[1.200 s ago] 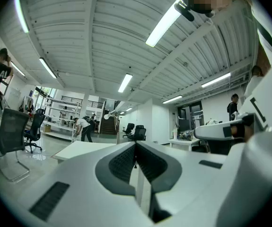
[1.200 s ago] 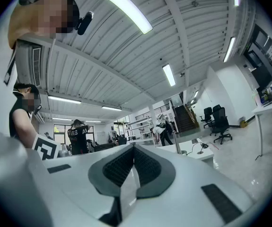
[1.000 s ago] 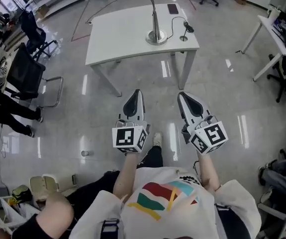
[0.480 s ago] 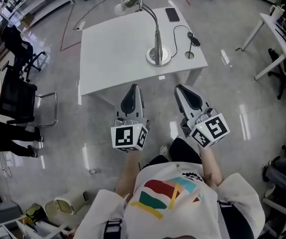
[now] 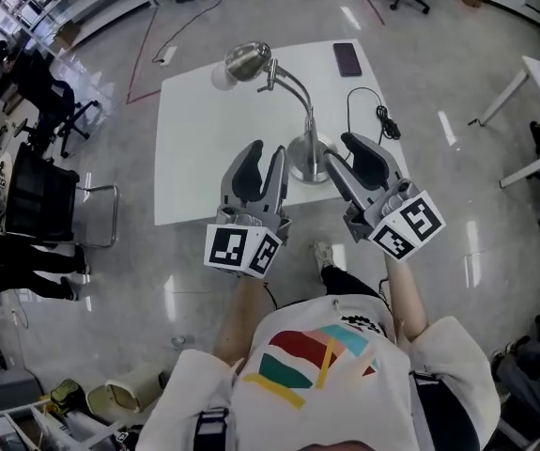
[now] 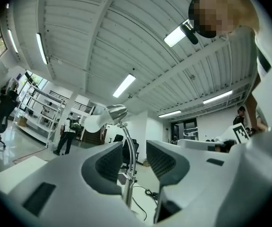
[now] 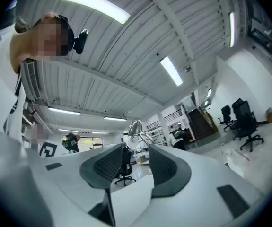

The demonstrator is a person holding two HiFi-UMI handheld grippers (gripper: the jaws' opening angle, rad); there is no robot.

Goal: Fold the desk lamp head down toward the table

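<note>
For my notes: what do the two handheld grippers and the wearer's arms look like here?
Both the left gripper and right gripper have pale grey moulded bodies with two curved jaws lined by dark textured pads. Each carries a white cube printed with black square markers. The person wears a white short-sleeved T-shirt with a multicoloured print; the forearms are bare.

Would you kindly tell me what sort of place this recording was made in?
Most likely an open-plan office or lab workspace: a white desk with a desk lamp, black office chairs on a glossy floor, and metal shelving under strip lights.
</note>
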